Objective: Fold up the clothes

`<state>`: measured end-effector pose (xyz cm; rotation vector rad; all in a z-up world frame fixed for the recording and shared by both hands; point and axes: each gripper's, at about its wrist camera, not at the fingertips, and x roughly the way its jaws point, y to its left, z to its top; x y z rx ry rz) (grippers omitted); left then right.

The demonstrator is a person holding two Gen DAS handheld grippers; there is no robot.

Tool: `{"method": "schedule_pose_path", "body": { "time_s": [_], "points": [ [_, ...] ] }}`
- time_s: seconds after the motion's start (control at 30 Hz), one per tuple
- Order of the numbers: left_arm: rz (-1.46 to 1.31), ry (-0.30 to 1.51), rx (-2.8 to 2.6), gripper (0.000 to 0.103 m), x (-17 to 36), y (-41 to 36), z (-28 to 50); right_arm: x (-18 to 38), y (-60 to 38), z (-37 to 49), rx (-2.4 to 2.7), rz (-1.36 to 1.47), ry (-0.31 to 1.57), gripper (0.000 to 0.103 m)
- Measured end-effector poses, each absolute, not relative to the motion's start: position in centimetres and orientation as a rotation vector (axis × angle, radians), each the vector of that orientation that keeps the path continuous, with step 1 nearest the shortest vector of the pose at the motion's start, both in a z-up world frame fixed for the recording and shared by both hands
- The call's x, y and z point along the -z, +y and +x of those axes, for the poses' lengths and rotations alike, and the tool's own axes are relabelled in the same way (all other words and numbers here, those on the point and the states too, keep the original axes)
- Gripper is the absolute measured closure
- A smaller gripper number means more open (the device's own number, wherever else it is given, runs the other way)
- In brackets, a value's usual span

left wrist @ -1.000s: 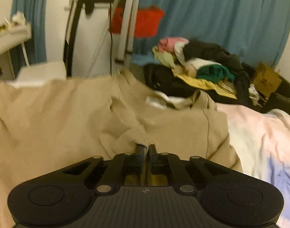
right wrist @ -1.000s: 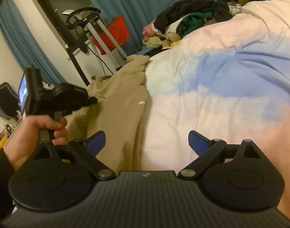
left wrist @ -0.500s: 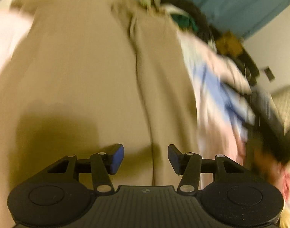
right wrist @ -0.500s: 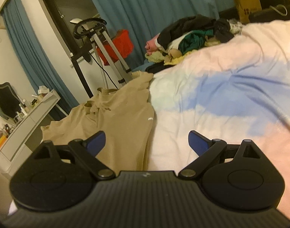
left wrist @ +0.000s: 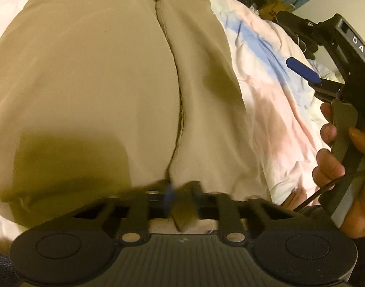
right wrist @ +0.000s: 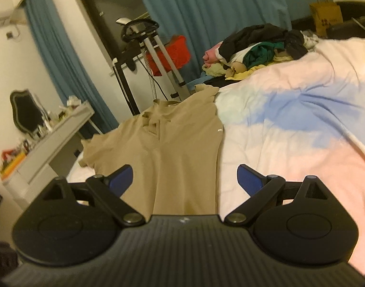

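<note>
A tan polo shirt point(left wrist: 91, 76) lies spread on the bed, its right side folded inward along a lengthwise crease; it also shows in the right wrist view point(right wrist: 177, 148). My left gripper point(left wrist: 180, 193) is at the shirt's near hem, fingers blurred and close together with a bit of tan cloth between them. My right gripper point(right wrist: 184, 179) is open and empty, hovering over the shirt's lower part near its right edge. It also shows at the right of the left wrist view point(left wrist: 330, 76), held by a hand.
A pastel pink, blue and white duvet point(right wrist: 290, 119) covers the bed. A pile of unfolded clothes point(right wrist: 256, 45) lies at the far end. An exercise bike point(right wrist: 146, 47), a red basket point(right wrist: 175, 52) and a white desk point(right wrist: 51, 141) stand to the left.
My left gripper let go of the collar area, opened, dropped to the near hem, and its fingers have now closed together there. The right gripper came closer over the shirt, staying open.
</note>
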<state>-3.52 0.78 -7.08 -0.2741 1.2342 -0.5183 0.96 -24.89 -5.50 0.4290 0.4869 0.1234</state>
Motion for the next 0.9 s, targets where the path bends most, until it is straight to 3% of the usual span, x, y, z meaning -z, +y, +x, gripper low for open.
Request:
{"method": "schedule_pose_path", "body": {
  "time_s": [0.33, 0.37, 0.47, 0.5, 0.67, 0.9],
  "points": [
    [-0.141, 1.162, 0.462, 0.097, 6.9, 0.2, -5.4, 5.0, -24.2, 0.5, -0.118, 0.379, 0.458, 0.008],
    [-0.133, 1.154, 0.462, 0.091, 6.6, 0.1, -5.4, 5.0, -24.2, 0.4, -0.118, 0.375, 0.458, 0.008],
    [-0.127, 1.129, 0.453, 0.054, 5.7, 0.3, -5.1, 4.7, -24.2, 0.2, -0.113, 0.365, 0.445, 0.008],
    [-0.121, 1.106, 0.445, 0.047, 5.2, 0.3, -5.0, 4.5, -24.4, 0.1, -0.112, 0.369, 0.437, 0.008],
    [-0.066, 0.914, 0.388, 0.022, 0.9, 0.1, -4.0, 3.7, -25.2, -0.7, -0.096, 0.383, 0.387, 0.008],
    [0.046, 0.604, 0.324, 0.003, -4.4, -2.0, -2.1, 3.0, -26.2, -1.4, -0.066, 0.340, 0.335, 0.008]
  ]
}}
